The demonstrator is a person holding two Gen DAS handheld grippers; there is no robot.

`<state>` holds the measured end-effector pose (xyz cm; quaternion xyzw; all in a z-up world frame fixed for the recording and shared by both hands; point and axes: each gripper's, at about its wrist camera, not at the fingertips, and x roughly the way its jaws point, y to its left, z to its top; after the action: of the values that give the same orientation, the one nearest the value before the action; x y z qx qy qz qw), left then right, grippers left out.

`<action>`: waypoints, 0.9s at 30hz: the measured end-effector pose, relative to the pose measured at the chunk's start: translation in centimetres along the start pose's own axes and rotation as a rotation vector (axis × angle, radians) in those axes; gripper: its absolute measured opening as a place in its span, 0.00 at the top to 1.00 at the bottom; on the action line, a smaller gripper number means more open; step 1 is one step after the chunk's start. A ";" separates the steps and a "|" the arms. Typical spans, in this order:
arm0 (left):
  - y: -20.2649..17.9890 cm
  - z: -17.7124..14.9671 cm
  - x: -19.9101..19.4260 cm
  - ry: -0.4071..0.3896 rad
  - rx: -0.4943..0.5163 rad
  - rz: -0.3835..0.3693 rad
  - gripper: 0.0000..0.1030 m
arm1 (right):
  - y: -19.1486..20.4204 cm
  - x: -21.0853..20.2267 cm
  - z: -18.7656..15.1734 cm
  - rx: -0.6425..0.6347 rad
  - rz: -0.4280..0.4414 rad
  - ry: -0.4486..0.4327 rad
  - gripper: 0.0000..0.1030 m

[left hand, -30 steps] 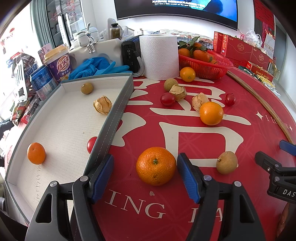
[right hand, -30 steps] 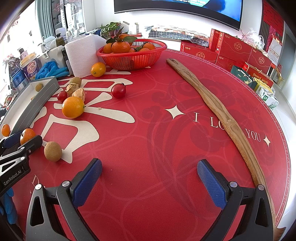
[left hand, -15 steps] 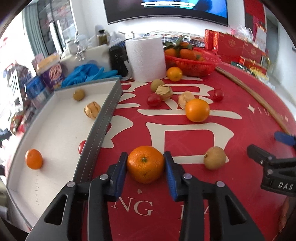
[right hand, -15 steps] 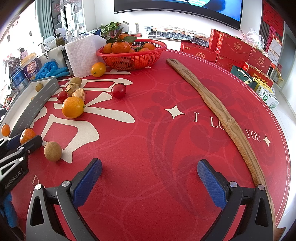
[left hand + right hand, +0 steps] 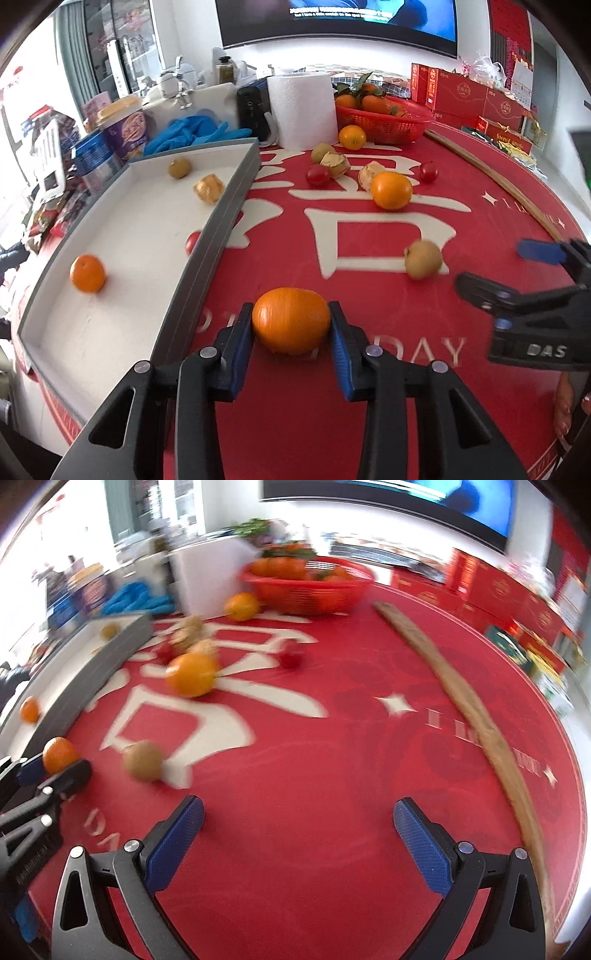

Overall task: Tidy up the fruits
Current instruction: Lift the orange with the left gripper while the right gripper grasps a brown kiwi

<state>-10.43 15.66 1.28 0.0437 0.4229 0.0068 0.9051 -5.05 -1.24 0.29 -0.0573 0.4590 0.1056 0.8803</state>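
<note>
While the left gripper point(image 5: 291, 334) reaches down over the red tablecloth point(image 5: 369, 288), its two blue pads press on either side of a mandarin point(image 5: 291, 320), which sits right between the fingertips and fills the gap; the jaws have just been closing and now clamp the fruit. Whether the mandarin rests on the cloth or hangs just above it cannot be told. Just to the left of the grasped fruit runs the grey wall of the white tray point(image 5: 207, 251), inside which lie a small orange point(image 5: 88, 273), a partly hidden red tomato point(image 5: 192, 242), a husked fruit point(image 5: 208, 188) and a small yellow-green fruit point(image 5: 180, 168). To the right of the mandarin, apart from it, a brown round fruit point(image 5: 423, 259) lies on the cloth, and farther back sits a larger orange point(image 5: 391, 190). The right gripper point(image 5: 298, 830) hovers over bare cloth with its jaws spread wide and nothing between them, the brown fruit lying ahead to its left in its own blurred view
</note>
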 end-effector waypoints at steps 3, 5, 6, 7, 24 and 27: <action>0.6 -0.7 -0.6 0.009 -0.025 -0.012 0.60 | 1.9 0.5 0.7 -0.044 0.032 0.001 0.00; 0.8 -1.1 -0.9 0.013 -0.038 -0.020 0.60 | 3.2 1.1 1.3 -0.072 0.051 0.003 0.00; 0.9 -1.2 -1.0 0.011 -0.041 -0.021 0.60 | 3.8 1.4 1.7 -0.085 0.060 0.005 0.00; 1.0 -1.3 -1.1 0.008 -0.041 -0.021 0.60 | 4.3 1.6 1.9 -0.095 0.067 0.006 0.00; 1.8 -1.7 -1.3 0.000 -0.065 -0.098 0.60 | 8.4 2.0 4.2 -0.114 0.081 0.008 0.89; 1.9 -1.7 -1.8 -0.014 -0.062 -0.114 0.60 | 7.8 1.6 4.1 -0.089 0.091 0.018 0.89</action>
<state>-12.85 17.55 1.71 -0.0083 0.4182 -0.0322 0.9077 -2.71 7.34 1.28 -0.0763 0.4637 0.1652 0.8671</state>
